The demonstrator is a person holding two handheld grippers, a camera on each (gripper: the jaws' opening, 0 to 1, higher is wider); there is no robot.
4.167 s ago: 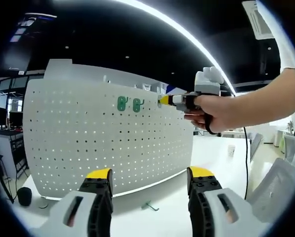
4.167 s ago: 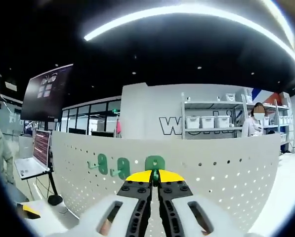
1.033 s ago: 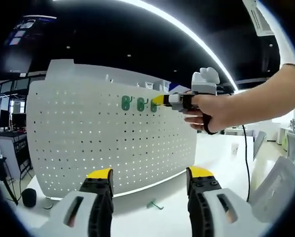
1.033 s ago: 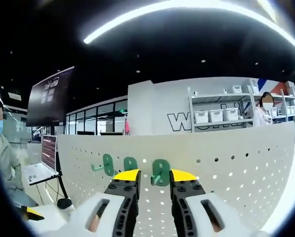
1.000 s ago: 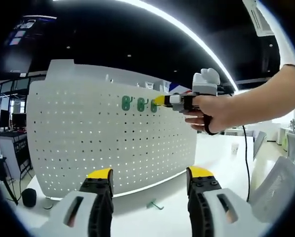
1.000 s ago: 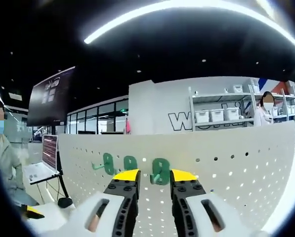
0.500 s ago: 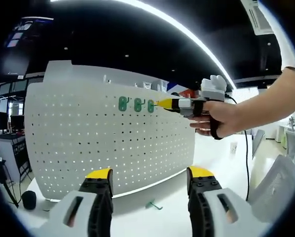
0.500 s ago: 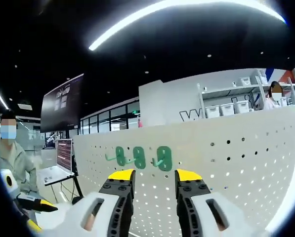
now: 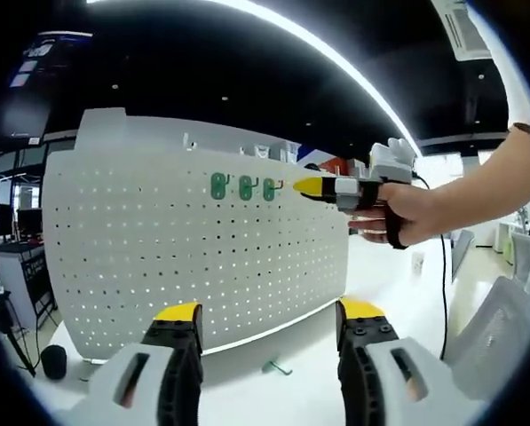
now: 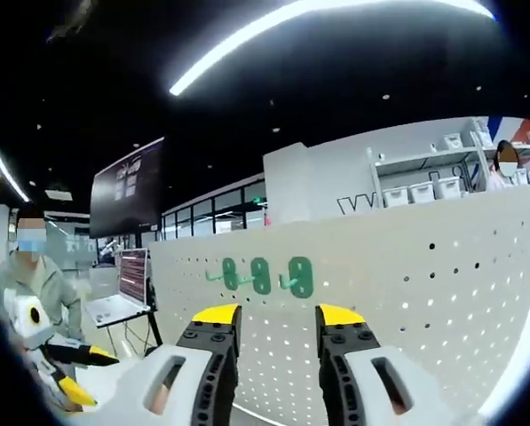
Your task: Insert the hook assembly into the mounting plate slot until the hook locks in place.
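Left gripper view: The white perforated pegboard stands upright on the white desk. Three green plastic hooks sit in a row near its upper edge. A loose green hook lies on the desk at the board's foot. The left claw is spread, empty. The right claw, hand-held, points level at the hooks, near but apart.

Right gripper view: The right claw stands apart, empty, below the three hooks.

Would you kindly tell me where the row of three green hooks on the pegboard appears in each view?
Left gripper view: green hooks upper centre, just left of the right tongs.
Right gripper view: green hooks centre, above the open tongs.
Shared landmark: the white pegboard.
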